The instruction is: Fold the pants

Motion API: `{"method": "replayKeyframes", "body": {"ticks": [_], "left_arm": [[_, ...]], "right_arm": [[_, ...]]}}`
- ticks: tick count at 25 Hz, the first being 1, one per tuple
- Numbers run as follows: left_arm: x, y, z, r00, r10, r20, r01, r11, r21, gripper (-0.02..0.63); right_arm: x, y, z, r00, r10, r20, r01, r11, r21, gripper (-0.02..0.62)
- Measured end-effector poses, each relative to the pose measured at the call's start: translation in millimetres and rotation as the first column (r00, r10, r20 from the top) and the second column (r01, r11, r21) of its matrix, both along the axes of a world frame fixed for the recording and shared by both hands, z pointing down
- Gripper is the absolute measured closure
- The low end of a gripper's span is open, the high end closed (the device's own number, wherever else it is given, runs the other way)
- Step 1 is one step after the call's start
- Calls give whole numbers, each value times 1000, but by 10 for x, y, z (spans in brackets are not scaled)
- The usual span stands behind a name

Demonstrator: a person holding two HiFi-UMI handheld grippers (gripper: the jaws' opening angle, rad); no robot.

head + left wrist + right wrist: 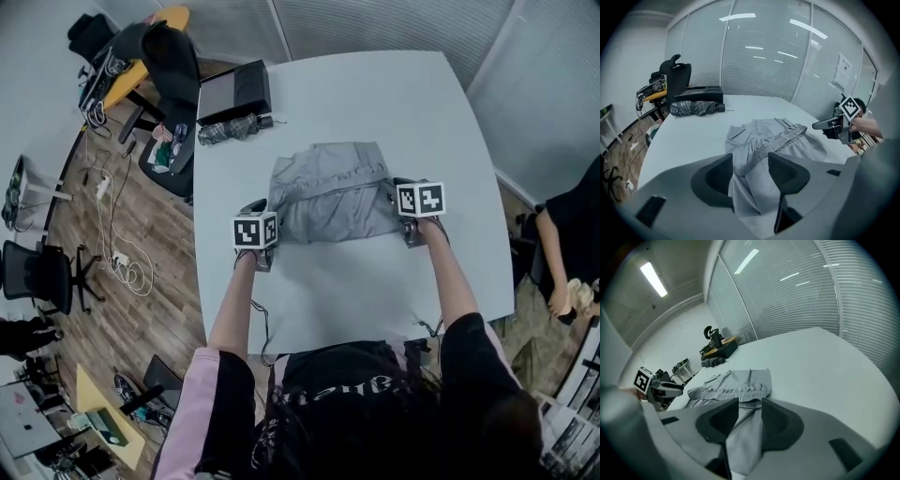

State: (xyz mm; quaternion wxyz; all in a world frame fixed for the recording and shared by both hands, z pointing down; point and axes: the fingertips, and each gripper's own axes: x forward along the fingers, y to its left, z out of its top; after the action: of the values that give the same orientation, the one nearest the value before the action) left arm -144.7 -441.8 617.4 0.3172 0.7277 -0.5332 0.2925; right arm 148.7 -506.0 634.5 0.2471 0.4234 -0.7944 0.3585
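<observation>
Both the left gripper (pixel 746 161) and right gripper (pixel 750 404) gape, grey pants (pixel 333 192) lying slack between their jaws.

Seen from my remote station: the pants (pixel 333 192) are soft, matt grey cloth, puckered along the gathered waistband, on a smooth pale desk (pixel 375 291) with a faint sheen. The left hand-held gripper (pixel 751 176) and right hand-held gripper (pixel 750 420) show me matt grey plastic with darker inner faces. The floor (pixel 122 319) is wood plank; the glass wall (pixel 759 51) gleams.
</observation>
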Motion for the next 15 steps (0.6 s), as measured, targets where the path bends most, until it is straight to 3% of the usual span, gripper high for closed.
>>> {"method": "replayKeyframes", "body": {"ticks": [5, 15], "left_arm": [[1, 141, -287, 994, -19, -103, 28, 996, 86, 368], [292, 634, -1052, 968, 82, -236, -15, 961, 275, 377]], "right_arm": [[-40, 191, -330, 999, -19, 29, 17, 996, 82, 457], [-336, 851, -1009, 994, -66, 86, 44, 972, 233, 457]]}}
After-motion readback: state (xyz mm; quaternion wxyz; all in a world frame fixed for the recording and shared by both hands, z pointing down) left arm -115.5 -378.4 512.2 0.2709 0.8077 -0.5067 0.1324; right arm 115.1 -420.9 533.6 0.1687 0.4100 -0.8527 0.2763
